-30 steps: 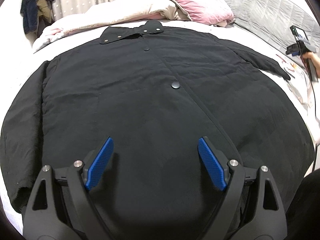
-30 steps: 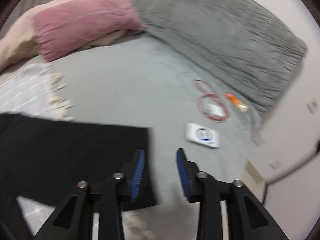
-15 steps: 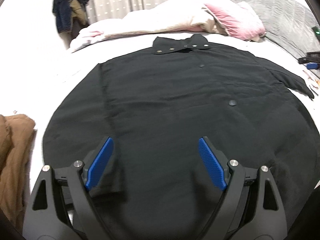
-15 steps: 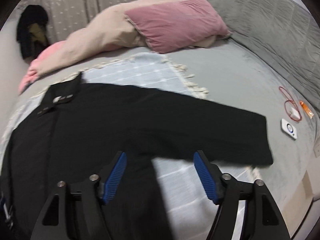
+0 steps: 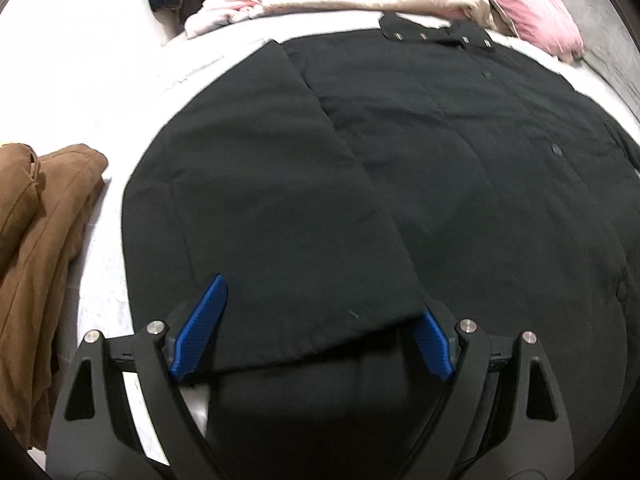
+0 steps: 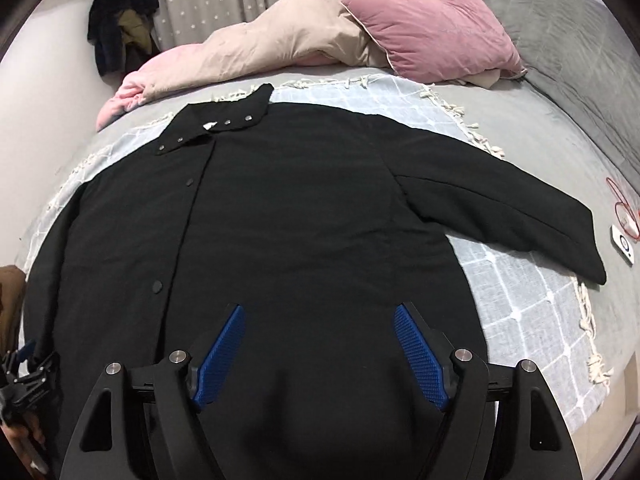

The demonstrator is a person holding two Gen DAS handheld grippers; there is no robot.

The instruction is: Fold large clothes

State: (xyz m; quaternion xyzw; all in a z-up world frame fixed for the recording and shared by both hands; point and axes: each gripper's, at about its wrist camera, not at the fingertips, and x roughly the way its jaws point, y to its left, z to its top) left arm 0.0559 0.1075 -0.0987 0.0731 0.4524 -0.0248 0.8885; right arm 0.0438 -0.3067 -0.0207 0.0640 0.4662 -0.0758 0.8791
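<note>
A large black coat (image 6: 304,216) lies flat and buttoned on the bed, collar (image 6: 216,128) at the far end. Its right sleeve (image 6: 512,216) stretches out to the right. In the left wrist view its left sleeve (image 5: 280,200) lies along the coat's (image 5: 480,184) left side, the cuff between my fingers. My left gripper (image 5: 316,324) is open above that cuff. My right gripper (image 6: 320,344) is open and empty above the lower front of the coat. The left gripper also shows at the lower left edge of the right wrist view (image 6: 24,380).
A brown garment (image 5: 36,248) lies left of the coat. Pink pillow (image 6: 436,36), beige duvet (image 6: 288,44) and grey headboard cushion (image 6: 568,40) at the far end. A checked throw (image 6: 520,300) under the coat. A red cable (image 6: 622,208) and white device (image 6: 624,244) at right. Dark clothes (image 6: 120,28) hang by the curtain.
My left gripper has swung left, from over the coat's front to over its left sleeve cuff. My right gripper has opened wide and swung left from the right sleeve end to over the coat's lower front.
</note>
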